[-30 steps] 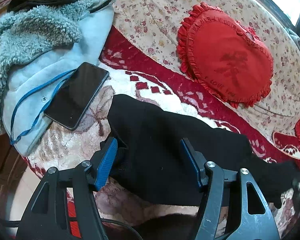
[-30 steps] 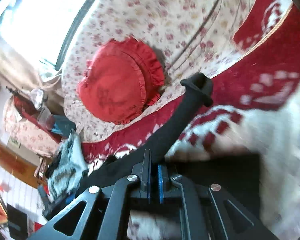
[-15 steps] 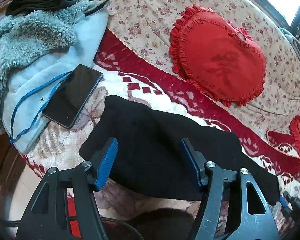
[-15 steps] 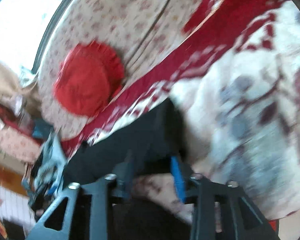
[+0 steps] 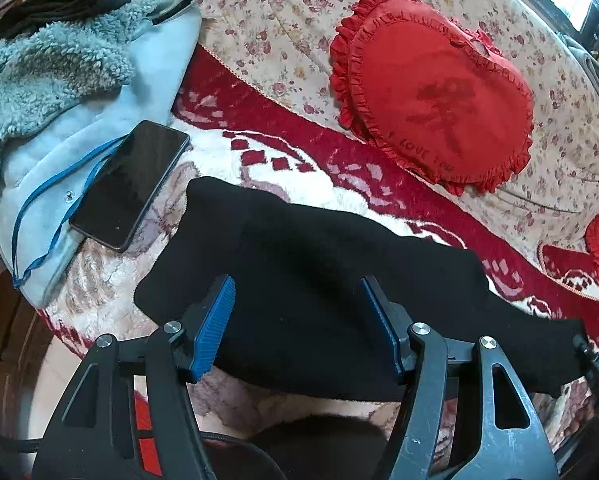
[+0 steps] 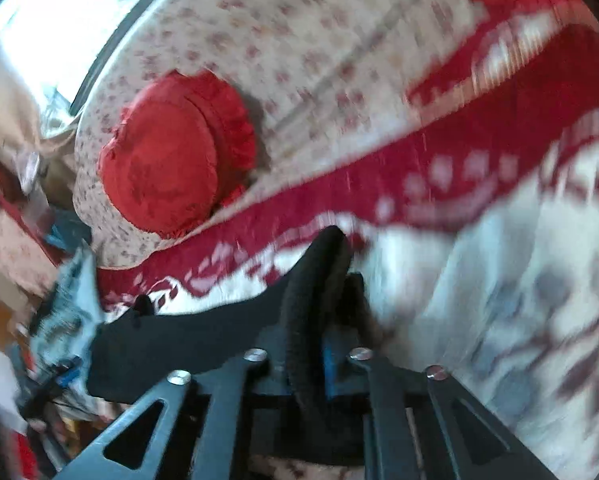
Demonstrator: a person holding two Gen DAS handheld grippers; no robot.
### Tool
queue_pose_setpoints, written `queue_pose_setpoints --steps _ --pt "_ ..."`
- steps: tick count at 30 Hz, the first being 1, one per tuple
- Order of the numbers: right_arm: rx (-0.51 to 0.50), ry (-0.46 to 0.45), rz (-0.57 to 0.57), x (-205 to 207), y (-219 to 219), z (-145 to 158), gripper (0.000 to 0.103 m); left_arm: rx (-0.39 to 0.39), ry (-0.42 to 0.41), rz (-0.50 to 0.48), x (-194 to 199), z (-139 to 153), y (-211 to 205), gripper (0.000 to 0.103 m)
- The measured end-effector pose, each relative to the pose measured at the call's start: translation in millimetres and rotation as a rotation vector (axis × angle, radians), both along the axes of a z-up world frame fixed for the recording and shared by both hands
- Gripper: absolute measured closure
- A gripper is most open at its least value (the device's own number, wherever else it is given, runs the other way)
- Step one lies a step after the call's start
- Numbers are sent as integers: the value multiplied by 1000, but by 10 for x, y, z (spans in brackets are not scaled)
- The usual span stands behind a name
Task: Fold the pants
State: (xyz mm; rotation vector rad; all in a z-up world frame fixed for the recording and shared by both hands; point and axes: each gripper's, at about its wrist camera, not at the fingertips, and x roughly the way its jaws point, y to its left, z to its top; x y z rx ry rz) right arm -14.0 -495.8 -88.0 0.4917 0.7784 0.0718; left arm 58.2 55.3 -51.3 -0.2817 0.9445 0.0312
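1. Pants [image 5: 319, 280], black and knit-looking, lie in a long band across the red-and-white blanket [image 5: 227, 184] on the bed, one end near the phone [image 5: 131, 184], the other running off toward the right gripper [image 6: 313, 356].
2. Right gripper: its jaws are closing on a bunched roll of the black cloth, which stands up between the blue pads (the view is smeared by motion, so how much cloth is caught is hard to tell).
3. Left gripper [image 5: 299, 324]: jaws wide apart, hovering just over the middle of the pants with nothing pinched; the cloth lies under the gap, not in it.
4. To do this step well, I judge the right end should be carried over in one flat sweep, with a full-width bite instead of a twisted rope of cloth, while the left gripper comes down to pin or pinch the fold line so the band does not drag.
5. Edges ought to meet before release; the fuzzy blanket will likely cling and bunch the under layer.
6. Around: the phone with a blue cord rests partly on a pale blue fleece jacket [image 5: 59, 92], close to the pants' far corner and the nearest thing to snag.
7. A red heart cushion [image 5: 435, 92] sits on the floral quilt [image 5: 259, 24], well apart from the fold.
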Motion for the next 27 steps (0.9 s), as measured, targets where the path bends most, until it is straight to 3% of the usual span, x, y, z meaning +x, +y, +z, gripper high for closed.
queue_pose_setpoints --steps 3,6,8,10,15,18,21,27 --pt "-103 16 9 111 82 60 95 7 8 -8 34 -58 -31 40" --pt "-213 98 -2 249 134 -189 95 11 36 -9 80 -169 -44 40" --pt "-125 151 -19 253 25 -396 95 16 50 -12 99 -224 -45 40" --pt "-70 129 -49 143 -70 -347 94 28 47 -17 101 -229 -51 40" --pt "-140 132 -49 -72 -32 -101 90 31 42 -16 102 -225 -60 40" --pt "-108 87 -60 -233 6 56 89 25 44 -19 71 -214 -60 40" --pt "-53 50 -8 -307 144 155 86 24 35 -25 26 -171 -59 40" --pt "-60 76 119 -173 586 122 79 34 21 -14 -61 -120 3 40"
